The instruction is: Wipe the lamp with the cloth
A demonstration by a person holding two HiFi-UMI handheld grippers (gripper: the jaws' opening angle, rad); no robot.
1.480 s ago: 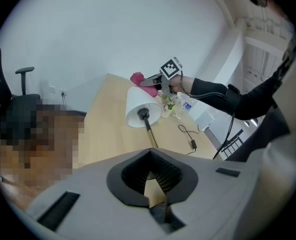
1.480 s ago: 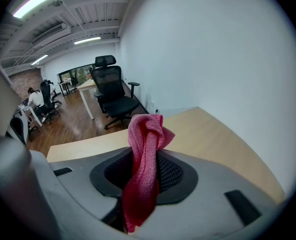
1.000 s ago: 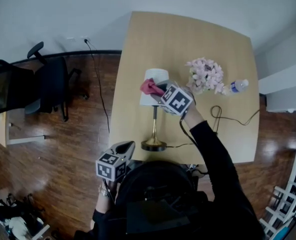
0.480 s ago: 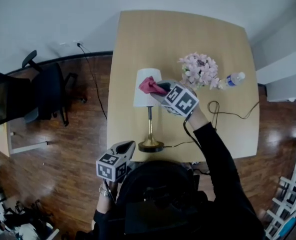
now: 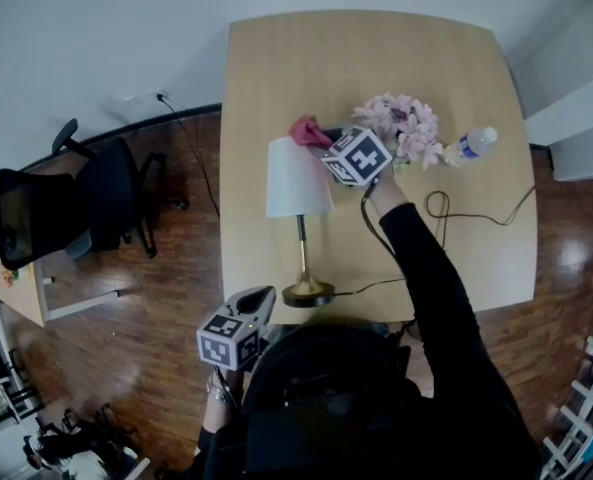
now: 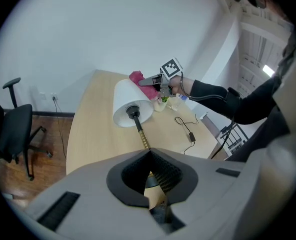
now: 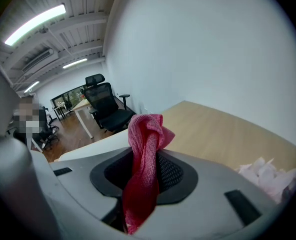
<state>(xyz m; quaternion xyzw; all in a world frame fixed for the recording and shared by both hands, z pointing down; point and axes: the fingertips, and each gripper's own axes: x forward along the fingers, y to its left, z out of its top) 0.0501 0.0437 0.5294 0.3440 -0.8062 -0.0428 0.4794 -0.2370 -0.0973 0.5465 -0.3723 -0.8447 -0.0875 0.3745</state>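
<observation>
I am clamping my right gripper (image 5: 321,138) jaws on the pink cloth (image 5: 305,128), holding it at the far top edge of the upright lamp (image 5: 297,176) shade, which is standing on the worktop (image 5: 276,68). My left gripper (image 5: 259,296), jaws together and empty, is hanging farther off, near the base.

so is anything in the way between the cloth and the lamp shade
Nothing visible. The pink cloth, clamped by the right gripper, sits right at the far upper edge of the lamp shade with no object between them. The flowers stand on the gripper's other side.
</observation>
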